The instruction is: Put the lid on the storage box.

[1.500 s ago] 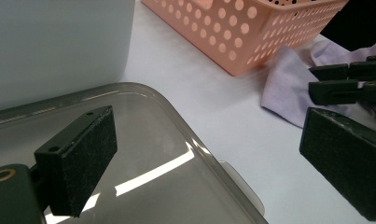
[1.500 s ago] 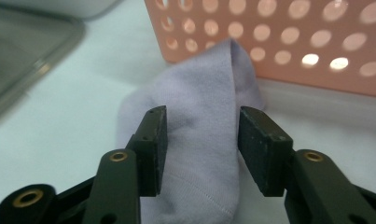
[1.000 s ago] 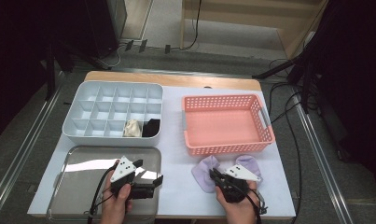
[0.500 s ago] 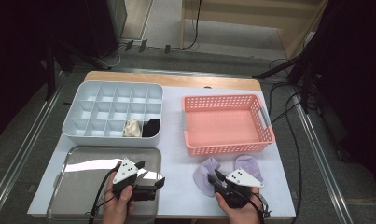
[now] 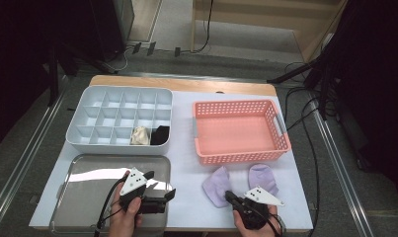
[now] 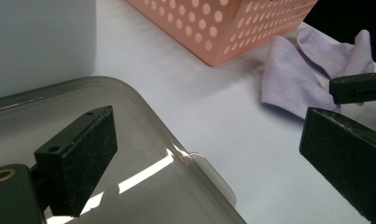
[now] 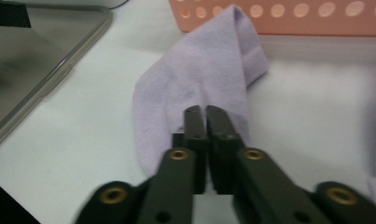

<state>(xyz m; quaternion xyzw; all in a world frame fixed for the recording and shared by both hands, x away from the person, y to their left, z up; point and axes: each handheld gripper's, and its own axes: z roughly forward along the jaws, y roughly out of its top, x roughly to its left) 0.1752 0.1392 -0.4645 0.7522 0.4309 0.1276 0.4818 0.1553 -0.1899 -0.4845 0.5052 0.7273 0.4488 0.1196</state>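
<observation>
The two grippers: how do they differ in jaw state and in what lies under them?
The left gripper has its jaws wide apart, with nothing between them; the right gripper has its jaws closed on the lavender sock. The left one hovers over the metal tray, the right one over the white table. Both have black jaws.

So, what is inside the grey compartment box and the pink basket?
The grey compartment box holds a cream rolled sock and a black one in two front cells; the other cells look empty. The pink basket looks empty, though its near wall hides a strip of floor.

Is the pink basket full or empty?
Empty. The pink basket shows a bare floor; both purple socks lie on the table outside it.
</observation>
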